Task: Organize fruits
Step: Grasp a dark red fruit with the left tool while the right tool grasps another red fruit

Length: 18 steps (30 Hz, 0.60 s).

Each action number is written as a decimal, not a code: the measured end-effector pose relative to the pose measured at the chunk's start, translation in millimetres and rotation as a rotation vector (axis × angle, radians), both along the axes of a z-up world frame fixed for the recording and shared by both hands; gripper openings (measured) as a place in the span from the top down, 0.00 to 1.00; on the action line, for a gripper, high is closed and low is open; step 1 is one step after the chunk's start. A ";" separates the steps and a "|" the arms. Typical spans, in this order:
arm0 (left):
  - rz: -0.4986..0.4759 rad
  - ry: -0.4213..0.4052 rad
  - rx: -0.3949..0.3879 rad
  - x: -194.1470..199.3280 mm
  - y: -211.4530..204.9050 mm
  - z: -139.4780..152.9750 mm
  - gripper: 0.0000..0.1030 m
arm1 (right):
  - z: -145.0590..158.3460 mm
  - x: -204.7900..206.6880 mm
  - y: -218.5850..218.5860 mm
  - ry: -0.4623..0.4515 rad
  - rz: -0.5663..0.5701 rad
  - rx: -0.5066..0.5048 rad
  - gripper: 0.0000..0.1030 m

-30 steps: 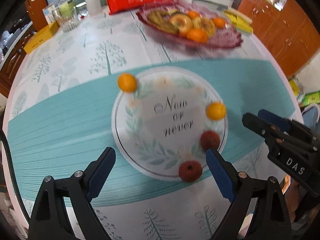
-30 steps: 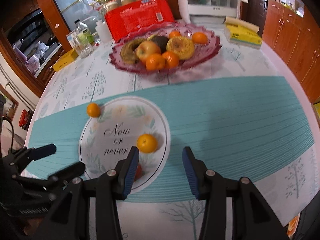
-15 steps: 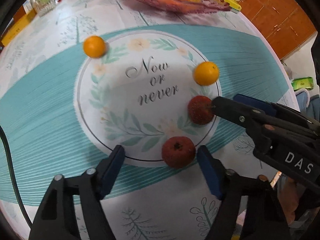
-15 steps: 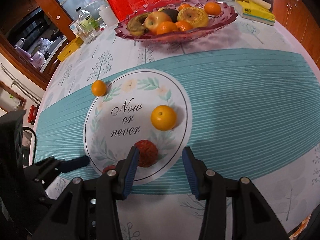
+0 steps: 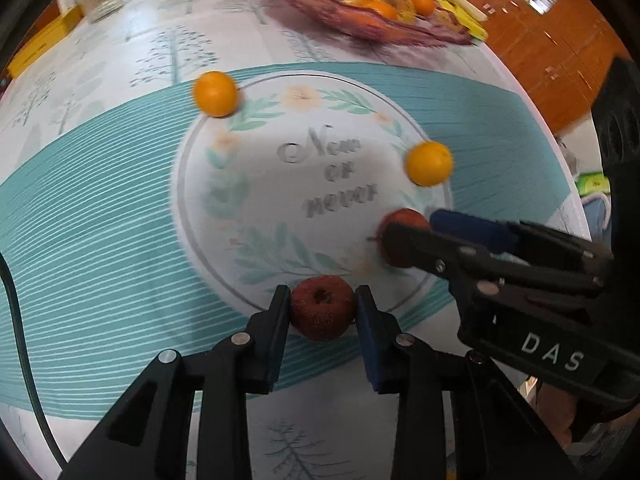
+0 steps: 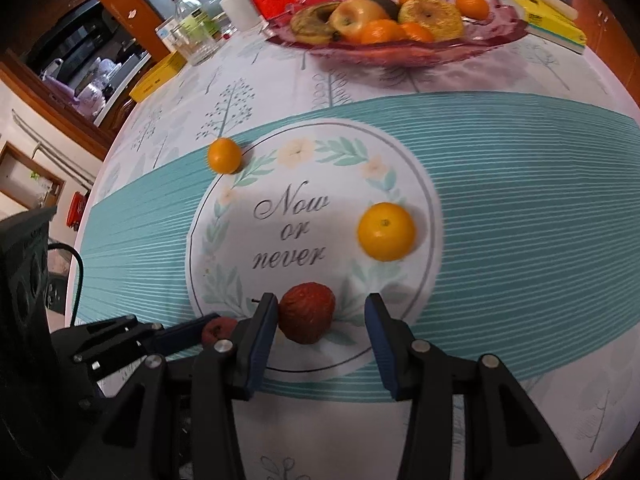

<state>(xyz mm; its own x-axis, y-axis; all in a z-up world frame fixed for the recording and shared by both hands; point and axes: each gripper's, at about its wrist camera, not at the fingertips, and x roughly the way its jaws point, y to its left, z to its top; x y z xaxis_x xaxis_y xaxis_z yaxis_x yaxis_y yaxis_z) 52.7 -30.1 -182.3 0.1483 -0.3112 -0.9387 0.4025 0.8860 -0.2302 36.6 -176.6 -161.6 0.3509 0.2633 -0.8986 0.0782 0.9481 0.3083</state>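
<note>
A dark red fruit (image 5: 322, 307), at six o'clock on the printed circle (image 5: 280, 200), sat pinched in the left gripper (image 5: 322, 312), evidently for transfer to the fruit bowl (image 6: 400, 46) at twelve. At four o'clock, the right gripper (image 6: 320, 316) straddled a second red fruit (image 6: 307, 318), its pads narrow but not gripping, on the worktop (image 6: 520, 200).

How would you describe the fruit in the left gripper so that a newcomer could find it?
Find the white printed circle on the teal tablecloth band. On its near rim lies a dark red fruit, pinched between the left gripper pads. The other red fruit lies between open jaws.
</note>
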 end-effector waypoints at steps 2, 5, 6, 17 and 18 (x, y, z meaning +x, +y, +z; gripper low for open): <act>0.023 -0.001 0.002 4.4 10.0 -0.3 0.70 | -3.3 2.1 5.4 0.010 0.010 0.002 0.56; 0.045 -0.004 0.004 6.8 19.6 0.2 0.70 | -8.0 4.6 10.9 0.022 0.020 0.010 0.60; 0.047 -0.006 0.005 7.1 21.7 0.5 0.70 | -7.9 4.8 12.1 0.020 0.020 0.009 0.63; 0.059 -0.037 0.012 1.1 26.3 6.9 0.70 | -4.9 1.9 22.1 0.010 0.043 -0.023 0.70; 0.059 -0.044 0.012 0.6 25.9 9.9 0.70 | -3.9 0.9 21.8 0.008 0.042 -0.025 0.70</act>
